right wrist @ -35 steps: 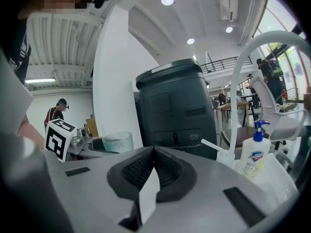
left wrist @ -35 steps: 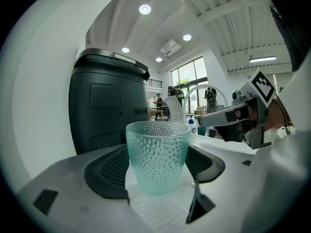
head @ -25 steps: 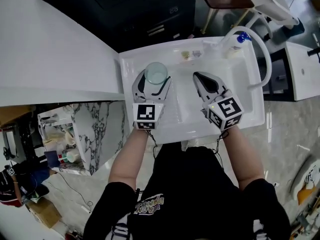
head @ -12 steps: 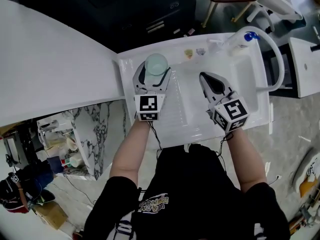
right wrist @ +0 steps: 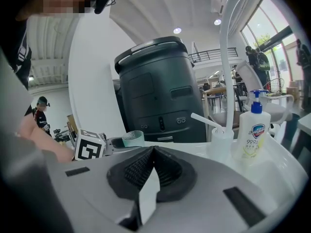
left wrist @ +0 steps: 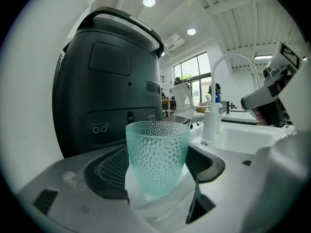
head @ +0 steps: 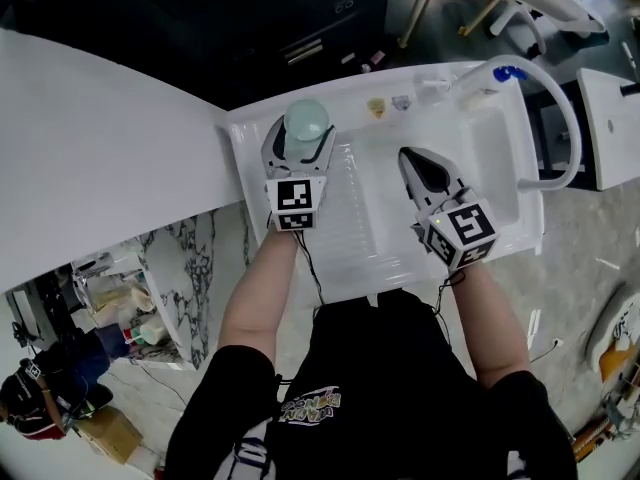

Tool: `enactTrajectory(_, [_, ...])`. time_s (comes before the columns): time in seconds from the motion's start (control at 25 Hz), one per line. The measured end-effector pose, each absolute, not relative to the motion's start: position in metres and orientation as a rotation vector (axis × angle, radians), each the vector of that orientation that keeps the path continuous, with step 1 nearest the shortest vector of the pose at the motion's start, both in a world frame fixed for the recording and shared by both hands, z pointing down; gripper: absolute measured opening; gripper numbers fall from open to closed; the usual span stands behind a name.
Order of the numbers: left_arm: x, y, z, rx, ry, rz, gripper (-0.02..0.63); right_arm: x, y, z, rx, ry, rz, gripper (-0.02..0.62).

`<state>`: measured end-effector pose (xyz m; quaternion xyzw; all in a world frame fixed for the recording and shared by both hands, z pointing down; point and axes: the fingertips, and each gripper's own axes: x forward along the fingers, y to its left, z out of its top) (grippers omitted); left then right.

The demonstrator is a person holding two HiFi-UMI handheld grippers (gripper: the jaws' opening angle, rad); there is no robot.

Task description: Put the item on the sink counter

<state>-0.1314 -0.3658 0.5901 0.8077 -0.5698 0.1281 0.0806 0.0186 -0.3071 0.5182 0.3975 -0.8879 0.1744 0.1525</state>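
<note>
A pale green dimpled glass cup (head: 306, 118) stands upright between the jaws of my left gripper (head: 303, 136), which is shut on it over the far left corner of the white sink counter (head: 243, 163). In the left gripper view the cup (left wrist: 158, 149) fills the gap between both black pads; whether its base touches the counter I cannot tell. My right gripper (head: 413, 158) hovers over the ribbed drainboard beside the basin, jaws pressed together and empty (right wrist: 151, 152). From there the cup (right wrist: 132, 138) shows at the left.
A curved white faucet (head: 561, 118) arches over the basin at the right, with a soap pump bottle (right wrist: 252, 130) and a small white holder (right wrist: 221, 142) near it. A big dark bin (left wrist: 109, 76) stands behind the counter. A white wall top (head: 100, 158) runs along the left.
My left gripper has carried the cup farther away, towards the far left corner of the sink counter. The right gripper has stayed shut in about the same place.
</note>
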Motion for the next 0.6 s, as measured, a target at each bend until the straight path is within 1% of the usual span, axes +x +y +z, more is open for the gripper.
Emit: enactTrajectory(0.6, [-0.139,-0.386,0.607,2.384,-1.721,0.377,0.334,0.026,-0.313,0.529,1.173,-2.510,0.530,0.054])
